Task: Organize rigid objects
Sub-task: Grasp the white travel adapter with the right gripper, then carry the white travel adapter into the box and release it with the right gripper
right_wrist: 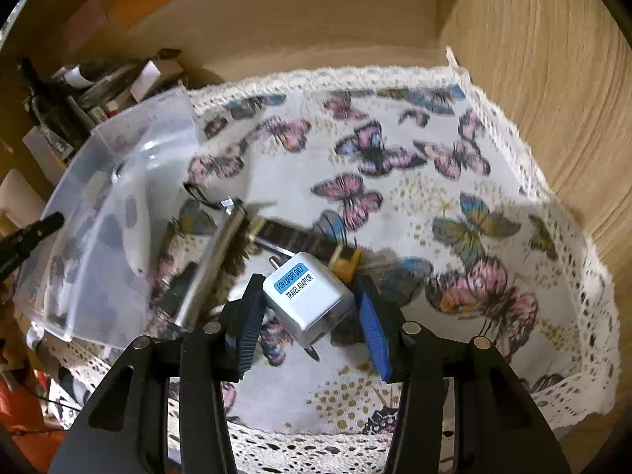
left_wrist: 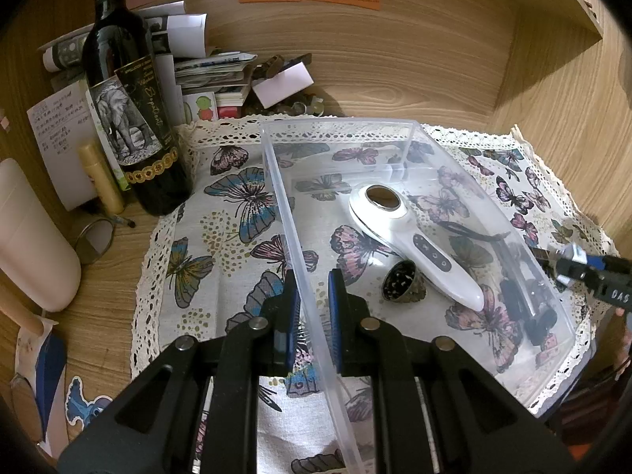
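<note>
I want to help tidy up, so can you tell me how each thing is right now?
clear box: upright, open top, side wall pinched.
left gripper: shut on the clear box wall.
white device: lying flat inside the box.
travel adaptor: outside the box, tilted, between the jaws.
right gripper: closed on the travel adaptor, it seems.
wine bottle: standing upright beside the cloth.

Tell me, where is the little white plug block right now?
In the right wrist view, the white travel adaptor sits between the right claw's fingers, over the butterfly cloth, just right of the clear plastic bin.
</note>
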Motion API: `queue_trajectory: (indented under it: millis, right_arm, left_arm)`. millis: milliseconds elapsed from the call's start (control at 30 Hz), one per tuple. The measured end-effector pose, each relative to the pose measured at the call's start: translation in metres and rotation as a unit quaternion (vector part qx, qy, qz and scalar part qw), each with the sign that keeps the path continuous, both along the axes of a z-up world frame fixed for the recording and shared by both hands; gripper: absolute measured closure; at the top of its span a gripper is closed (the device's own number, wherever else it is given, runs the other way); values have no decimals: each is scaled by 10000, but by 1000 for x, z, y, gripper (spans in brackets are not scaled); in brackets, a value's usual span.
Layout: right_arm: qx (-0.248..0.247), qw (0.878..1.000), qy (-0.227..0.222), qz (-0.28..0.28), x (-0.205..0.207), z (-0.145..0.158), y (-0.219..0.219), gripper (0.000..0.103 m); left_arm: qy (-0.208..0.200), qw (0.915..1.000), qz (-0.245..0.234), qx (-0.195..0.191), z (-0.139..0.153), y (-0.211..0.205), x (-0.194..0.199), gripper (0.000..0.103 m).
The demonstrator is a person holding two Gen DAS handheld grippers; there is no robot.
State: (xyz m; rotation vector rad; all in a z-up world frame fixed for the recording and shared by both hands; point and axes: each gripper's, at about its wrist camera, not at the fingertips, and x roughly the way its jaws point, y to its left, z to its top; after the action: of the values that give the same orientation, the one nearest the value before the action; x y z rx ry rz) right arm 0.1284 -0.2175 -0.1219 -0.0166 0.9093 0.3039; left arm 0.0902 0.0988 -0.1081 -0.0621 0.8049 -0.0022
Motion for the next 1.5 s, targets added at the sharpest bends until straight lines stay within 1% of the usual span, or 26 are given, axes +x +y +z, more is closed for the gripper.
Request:
queue_trajectory:
  millis: [400, 567, 767, 1033, 1300, 1500]
  right_arm:
    - [68, 9956, -815, 454, 2, 57, 35, 60]
    - [110, 9920, -1009, 746, 6, 71, 56, 60]
    - [166, 9861, -1140, 1201, 5, 79, 86, 60]
    - [189, 9796, -1043, 1706, 1, 72, 122, 60]
    - [163, 9771, -669, 2013, 5, 51, 143, 60]
    - [-60, 9747, -390, 2201, 4, 34, 158, 60]
  left_arm:
    - [-16, 10000, -13, -24, 0, 0, -1, 90]
    - [-19, 10000, -13, -28, 0, 0, -1, 90]
    - [-20, 10000, -14, -25, 1, -1, -2, 90]
    - [-22, 10000, -21, -33, 1, -2, -2, 90]
    - [-22, 10000, -13, -40, 1, -1, -2, 90]
    - [-24, 10000, -10, -42, 1, -1, -2, 90]
